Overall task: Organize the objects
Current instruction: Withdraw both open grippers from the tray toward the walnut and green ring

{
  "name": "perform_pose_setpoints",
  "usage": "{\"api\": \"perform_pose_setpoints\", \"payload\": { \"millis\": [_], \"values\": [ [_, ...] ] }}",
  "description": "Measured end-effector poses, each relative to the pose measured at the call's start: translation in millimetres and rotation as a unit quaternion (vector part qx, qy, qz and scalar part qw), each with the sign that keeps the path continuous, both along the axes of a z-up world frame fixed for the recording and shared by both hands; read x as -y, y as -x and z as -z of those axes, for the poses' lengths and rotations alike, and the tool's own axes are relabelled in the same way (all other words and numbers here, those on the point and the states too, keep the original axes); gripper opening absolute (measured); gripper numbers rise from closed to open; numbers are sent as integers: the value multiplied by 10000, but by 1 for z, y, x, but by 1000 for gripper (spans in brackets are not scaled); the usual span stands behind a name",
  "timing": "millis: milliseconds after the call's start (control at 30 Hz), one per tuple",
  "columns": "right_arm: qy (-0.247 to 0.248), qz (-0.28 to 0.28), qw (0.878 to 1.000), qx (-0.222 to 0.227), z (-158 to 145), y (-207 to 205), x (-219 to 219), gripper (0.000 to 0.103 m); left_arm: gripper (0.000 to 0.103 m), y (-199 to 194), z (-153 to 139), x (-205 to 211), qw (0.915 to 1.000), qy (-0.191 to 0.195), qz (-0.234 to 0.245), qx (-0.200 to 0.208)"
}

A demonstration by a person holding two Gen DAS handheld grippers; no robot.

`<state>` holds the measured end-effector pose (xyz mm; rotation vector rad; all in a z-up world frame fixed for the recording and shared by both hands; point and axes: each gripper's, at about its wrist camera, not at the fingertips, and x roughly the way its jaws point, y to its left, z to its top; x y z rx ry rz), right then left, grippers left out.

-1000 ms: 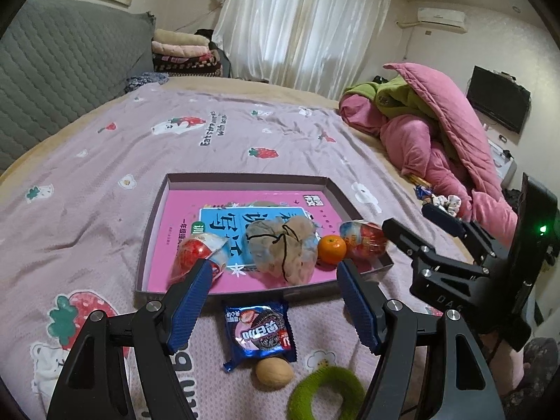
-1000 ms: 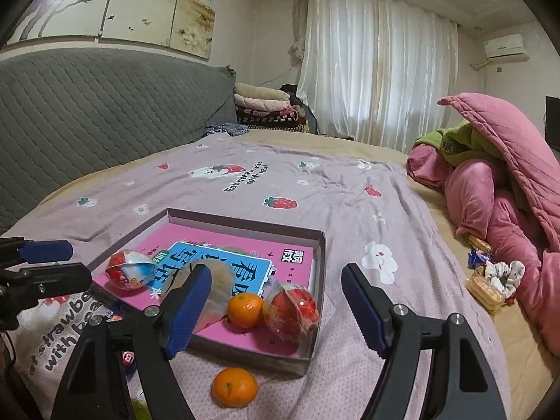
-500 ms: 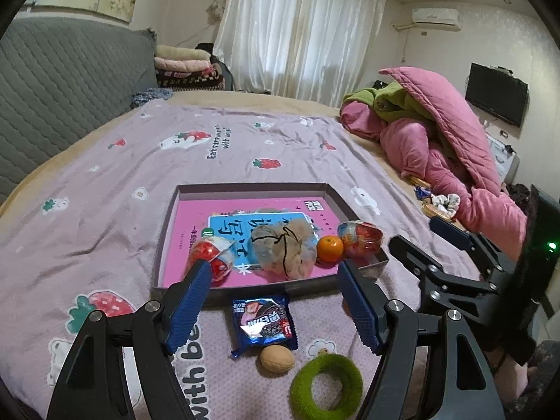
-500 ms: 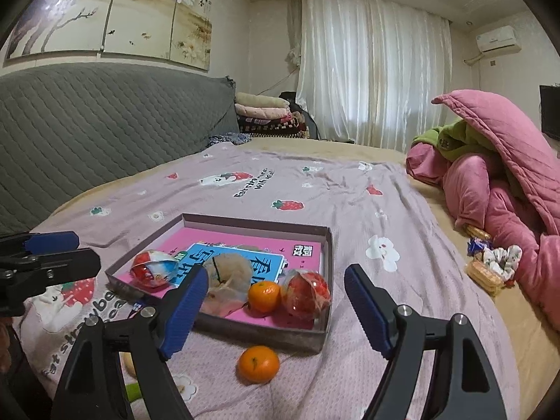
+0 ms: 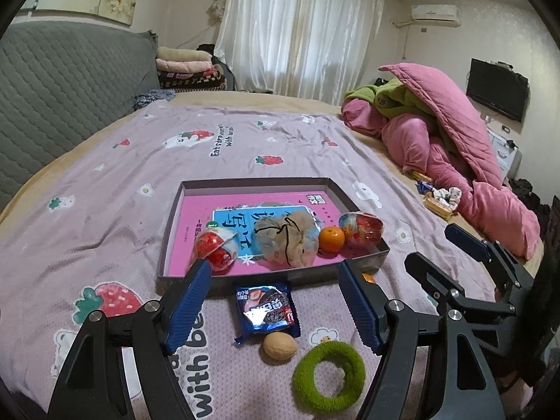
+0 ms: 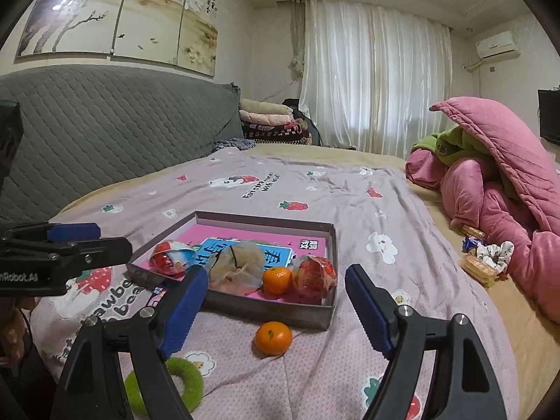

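I hold both tongs, left (image 5: 274,306) and right (image 6: 276,309), wide apart and empty over the bed (image 5: 105,182). The tray (image 5: 168,238) at 12 o'clock already carries wrapped sweets and fruit; one loose orange (image 6: 273,338) waits just outside it, framed between my right tongs, likely next.

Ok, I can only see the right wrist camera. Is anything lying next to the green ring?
Observer: Yes. A brown nut lies on the bed beside the green ring.
Child: Anything else hiding there?
Observer: A blue snack packet lies between the nut and the box.
Child: Is the left gripper holding something?
Observer: No. The left gripper is open and empty, and the packet lies just ahead of it.
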<state>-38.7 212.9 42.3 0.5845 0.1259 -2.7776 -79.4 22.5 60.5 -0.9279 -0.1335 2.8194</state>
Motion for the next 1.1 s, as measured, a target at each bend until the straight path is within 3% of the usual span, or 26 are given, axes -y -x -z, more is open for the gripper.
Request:
{"api": "perform_pose_setpoints", "payload": {
  "millis": [1100],
  "values": [
    [-402,-287,9975,499,27,-34,25,81,76,-11,36,8,9978,185,-102,636]
  ]
}}
